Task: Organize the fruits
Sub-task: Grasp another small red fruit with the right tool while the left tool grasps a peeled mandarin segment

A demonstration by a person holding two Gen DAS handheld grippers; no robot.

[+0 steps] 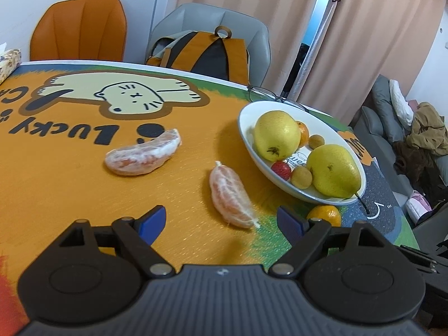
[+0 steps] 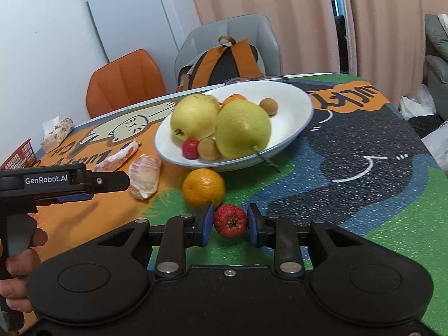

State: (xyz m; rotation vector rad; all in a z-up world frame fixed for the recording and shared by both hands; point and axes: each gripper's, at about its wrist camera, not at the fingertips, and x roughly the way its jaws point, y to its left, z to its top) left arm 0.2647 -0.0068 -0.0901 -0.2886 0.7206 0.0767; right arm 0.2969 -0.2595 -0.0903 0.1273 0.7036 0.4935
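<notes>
My right gripper (image 2: 231, 222) is shut on a small red hawthorn-like fruit (image 2: 230, 220), held above the table in front of the white bowl (image 2: 291, 103). The bowl holds two yellow pears (image 2: 243, 129), a tangerine, brown longans and another red fruit (image 2: 190, 148). A whole tangerine (image 2: 203, 187) lies on the mat just before the bowl. My left gripper (image 1: 221, 224) is open over the mat, with a peeled orange piece (image 1: 231, 194) between and just beyond its blue pads. A second peeled piece (image 1: 143, 152) lies farther left.
The table wears a cat-print mat (image 1: 70, 184). Glasses (image 1: 268, 95) lie behind the bowl. A grey chair with an orange backpack (image 1: 204, 53) and an orange chair (image 1: 81, 28) stand at the far edge. A tissue pack (image 2: 56, 130) and red basket (image 2: 19, 154) sit at left.
</notes>
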